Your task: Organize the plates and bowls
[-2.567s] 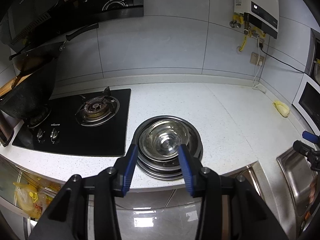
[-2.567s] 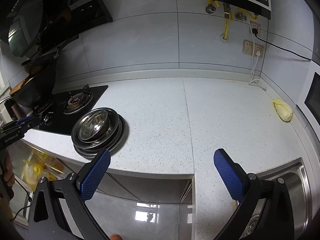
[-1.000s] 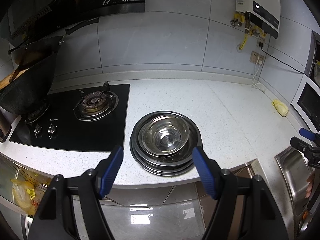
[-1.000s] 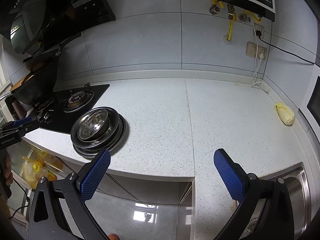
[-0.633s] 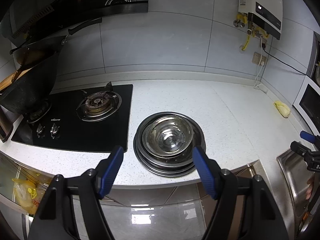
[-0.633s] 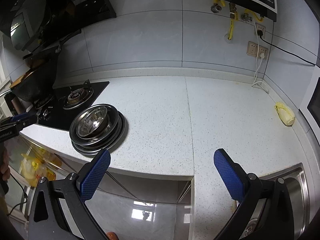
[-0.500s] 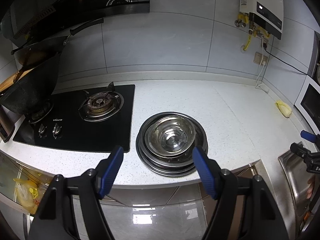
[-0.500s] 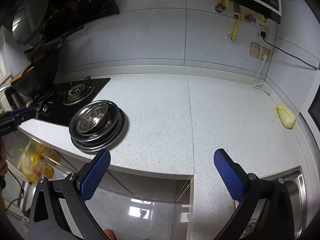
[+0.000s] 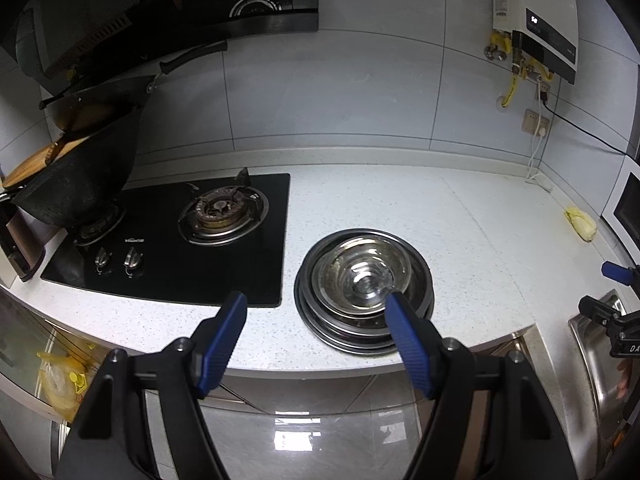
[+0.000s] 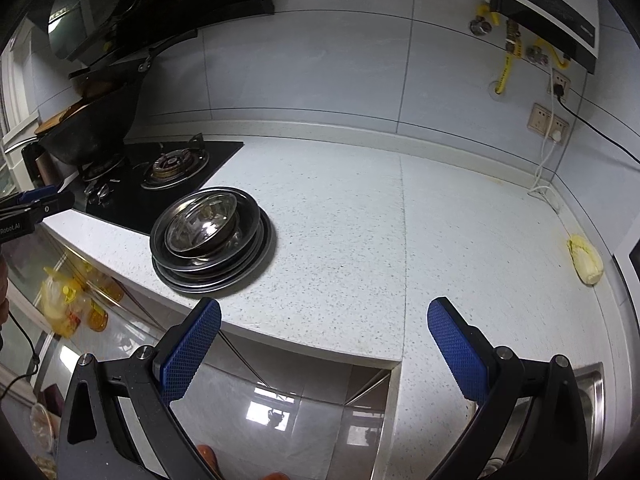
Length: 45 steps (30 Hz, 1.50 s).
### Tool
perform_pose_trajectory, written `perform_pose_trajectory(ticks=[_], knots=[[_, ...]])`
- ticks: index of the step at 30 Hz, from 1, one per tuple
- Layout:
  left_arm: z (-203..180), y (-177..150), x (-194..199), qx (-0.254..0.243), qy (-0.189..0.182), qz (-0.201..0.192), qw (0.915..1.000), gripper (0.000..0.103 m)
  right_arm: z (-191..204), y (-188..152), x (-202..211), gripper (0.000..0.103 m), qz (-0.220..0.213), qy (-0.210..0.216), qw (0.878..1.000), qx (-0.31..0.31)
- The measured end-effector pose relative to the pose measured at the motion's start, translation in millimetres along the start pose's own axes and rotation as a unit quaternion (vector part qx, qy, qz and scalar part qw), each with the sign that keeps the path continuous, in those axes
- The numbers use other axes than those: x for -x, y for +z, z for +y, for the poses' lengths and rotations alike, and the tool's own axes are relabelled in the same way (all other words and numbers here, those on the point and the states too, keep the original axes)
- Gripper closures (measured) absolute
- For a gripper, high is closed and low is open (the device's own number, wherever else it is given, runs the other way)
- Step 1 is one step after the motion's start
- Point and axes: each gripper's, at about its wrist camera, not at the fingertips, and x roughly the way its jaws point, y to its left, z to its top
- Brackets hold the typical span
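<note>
A stack of steel plates (image 9: 362,332) with a steel bowl (image 9: 362,276) nested on top sits near the front edge of the white speckled counter (image 9: 460,220), right of the stove. It also shows in the right wrist view: plates (image 10: 224,276), bowl (image 10: 200,224). My left gripper (image 9: 316,324) is open and empty, held just in front of the stack, off the counter edge. My right gripper (image 10: 324,328) is open and empty, to the right of the stack over the counter's front edge.
A black gas hob (image 9: 180,232) with a dark wok (image 9: 80,184) stands left of the stack. A yellow cloth (image 9: 580,224) lies at the far right by the wall. A steel sink (image 9: 600,360) sits at the right. Sockets and a cable (image 10: 552,128) are on the back wall.
My left gripper has opened and let go of the stack, then drawn back a little. The view has drifted left, so the stack sits further right. My right gripper stayed open.
</note>
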Motion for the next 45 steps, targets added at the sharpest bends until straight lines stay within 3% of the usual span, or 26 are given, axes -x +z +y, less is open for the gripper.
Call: perform_pose_trajectory(ticks=[9, 28, 45], knots=[[0.1, 1.5, -0.8, 0.001, -0.001, 0.002, 1.0000, 0.033, -2.9, 2.3, 3.0, 0.001, -0.008, 0.005, 1.000, -0.005], [-40.6, 14.9, -5.4, -0.032, -0.054, -0.009, 0.9980, 0.033, -47.3, -14.9, 40.2, 0.001, -0.018, -0.049, 0.996, -0.072], [-38.7, 13.5, 0.5, -0.030, -0.051, -0.015, 0.9981, 0.033, -49.3, -22.4, 53.1, 0.001, -0.027, -0.061, 0.993, -0.095]])
